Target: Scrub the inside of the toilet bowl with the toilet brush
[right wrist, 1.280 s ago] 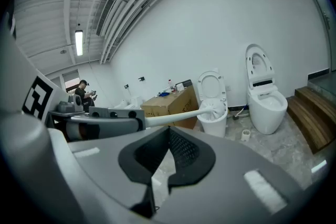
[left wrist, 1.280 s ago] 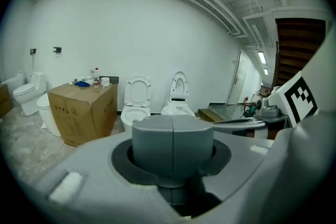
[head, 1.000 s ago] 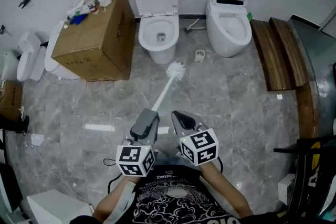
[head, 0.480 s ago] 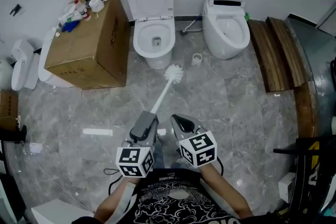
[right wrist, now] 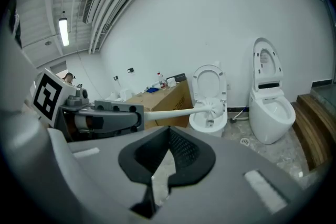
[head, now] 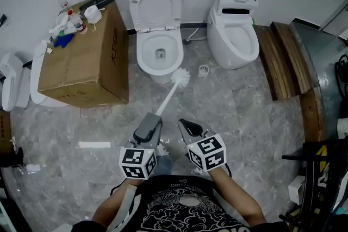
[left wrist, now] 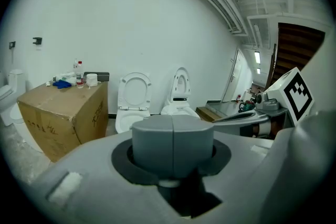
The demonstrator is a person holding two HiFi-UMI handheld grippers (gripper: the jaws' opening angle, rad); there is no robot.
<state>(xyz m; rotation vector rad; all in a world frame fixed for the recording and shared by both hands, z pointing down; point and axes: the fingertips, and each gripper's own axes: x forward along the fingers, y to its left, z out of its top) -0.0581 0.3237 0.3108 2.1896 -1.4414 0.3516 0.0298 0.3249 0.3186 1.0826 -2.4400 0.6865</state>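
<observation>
1. Toilet brush (head: 180,77): white, held in the air by its handle. Its bristle head hangs just above the floor, right in front of the bowl and not yet inside it.
2. Left gripper (head: 154,118): low in the head view, jaws clamped together on the end of the brush handle. The right gripper view shows the handle running straight out from these jaws. The head points towards 1 o'clock from the gripper.
3. Right gripper (head: 187,125): just beside the left one, at its 3 o'clock. Its jaws are drawn together with nothing between them, and only a sliver of floor shows through.
4. Bowl (head: 157,66): white toilet at 12 o'clock from the grippers, against the far wall. Its lid (head: 155,4) is raised, so the inside is open to reach.
5. Surroundings: a second toilet (head: 234,43) at 1 o'clock, also with its seat up. A large cardboard box (head: 81,70) sits at 10 o'clock, with bottles and clutter on top. The floor is grey marble tile.
6. Step in hand, as a judgement: carrying the brush to the bowl. No scrubbing has begun.
7. Next move, as a judgement: lift the head over the front rim and swing it towards 11 o'clock. Then lower it into the bowl. Tilt the handle up so the bristles press on the inner wall.
</observation>
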